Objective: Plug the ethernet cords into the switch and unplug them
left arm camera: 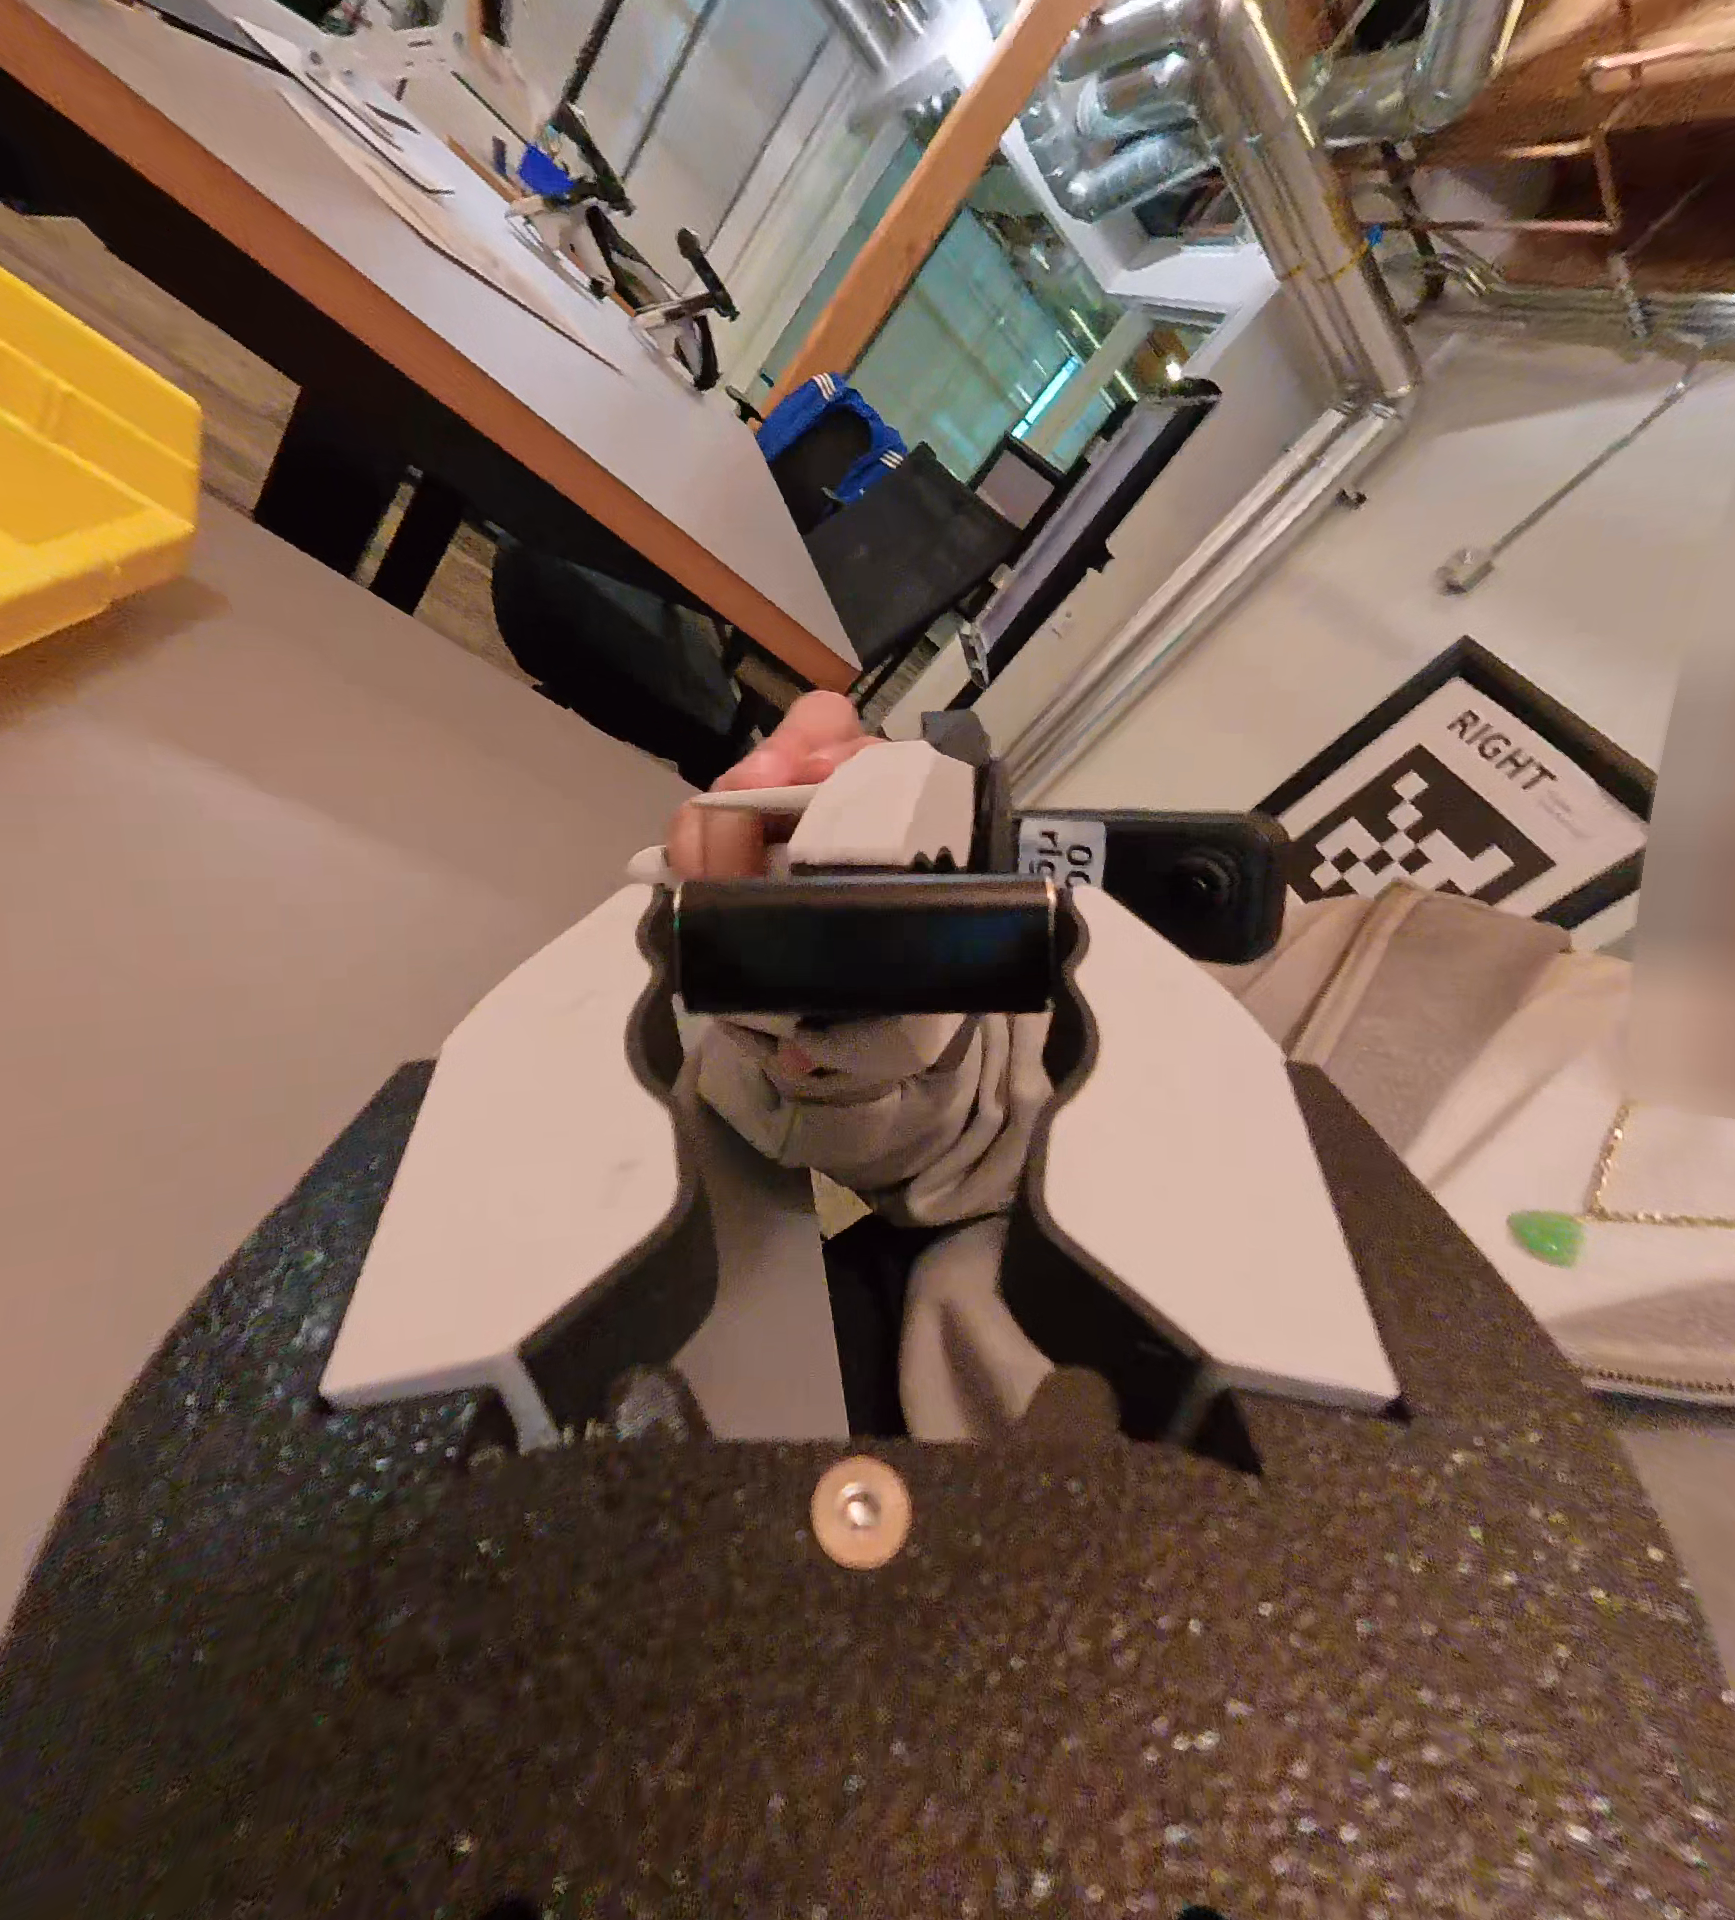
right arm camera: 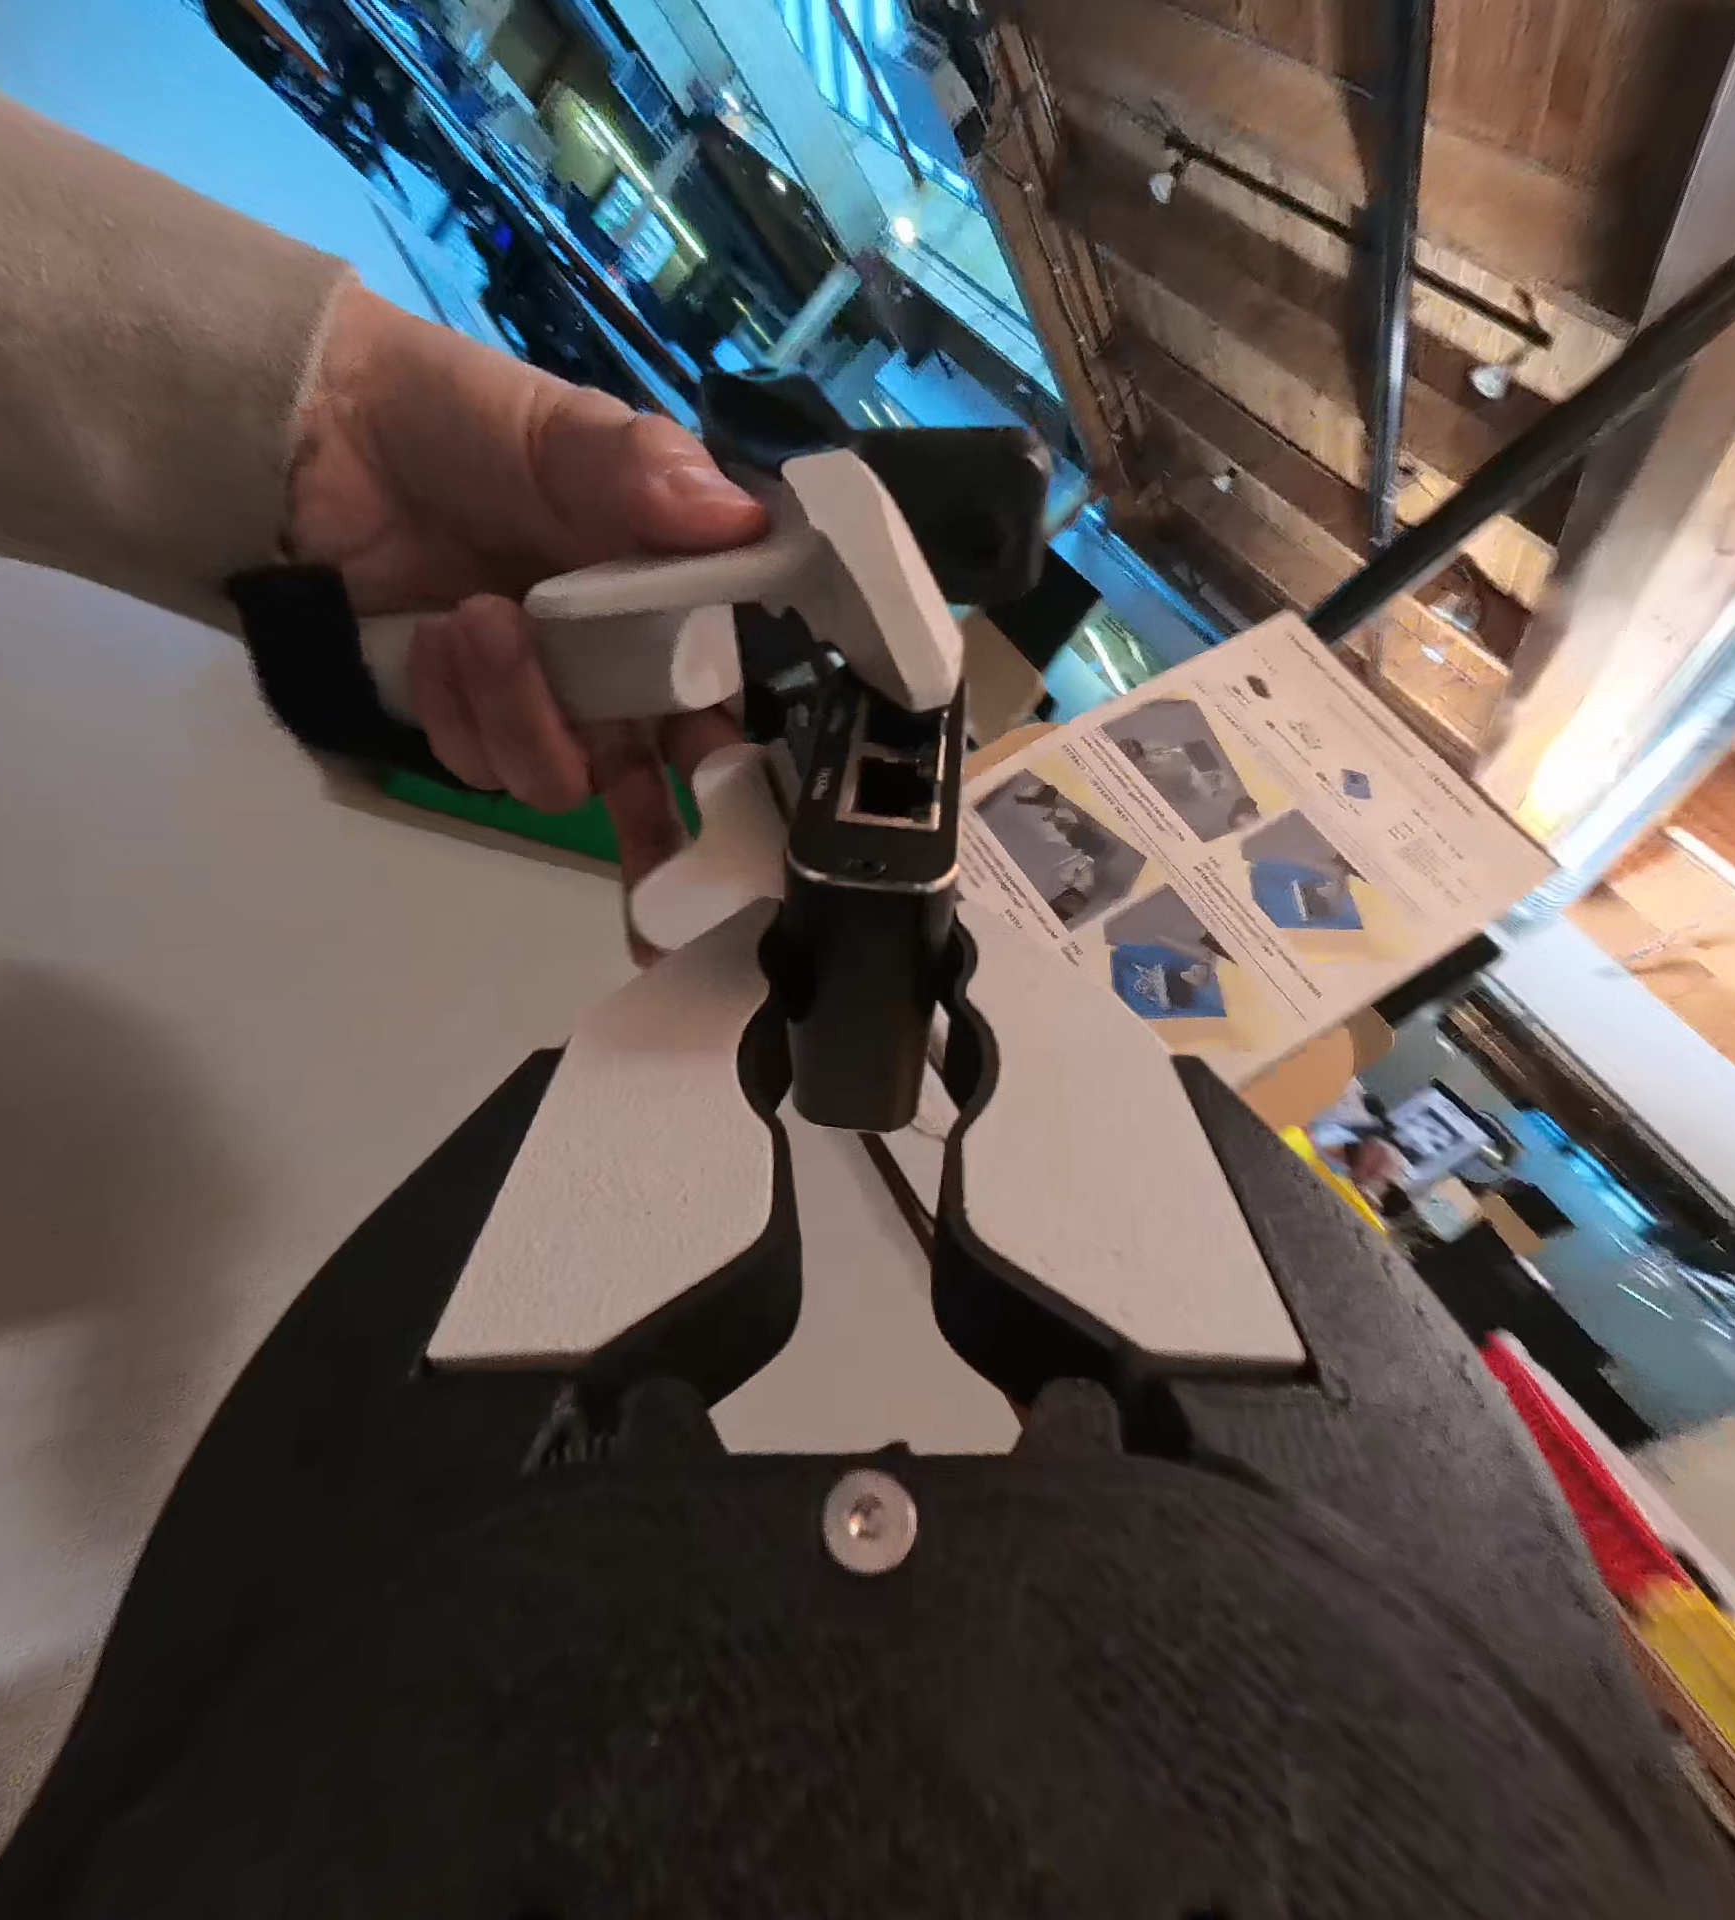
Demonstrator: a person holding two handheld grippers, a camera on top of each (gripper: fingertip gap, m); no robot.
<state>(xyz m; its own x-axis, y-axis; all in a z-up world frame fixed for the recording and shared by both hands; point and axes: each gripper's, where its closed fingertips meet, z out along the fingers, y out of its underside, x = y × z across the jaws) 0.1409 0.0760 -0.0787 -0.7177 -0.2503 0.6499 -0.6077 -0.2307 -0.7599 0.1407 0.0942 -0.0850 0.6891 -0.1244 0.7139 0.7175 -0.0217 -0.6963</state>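
While both hand-held grippers clamp the black switch, a yellow bin sits well apart.

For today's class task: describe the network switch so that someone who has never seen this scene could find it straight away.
Start at the two white-fingered grippers that meet in mid-air above the pale table. The left gripper and the right gripper both clamp one small black box, the switch. Unlike everything nearby, it is glossy black with metal-edged square ports on its end face, and no cord shows in them.
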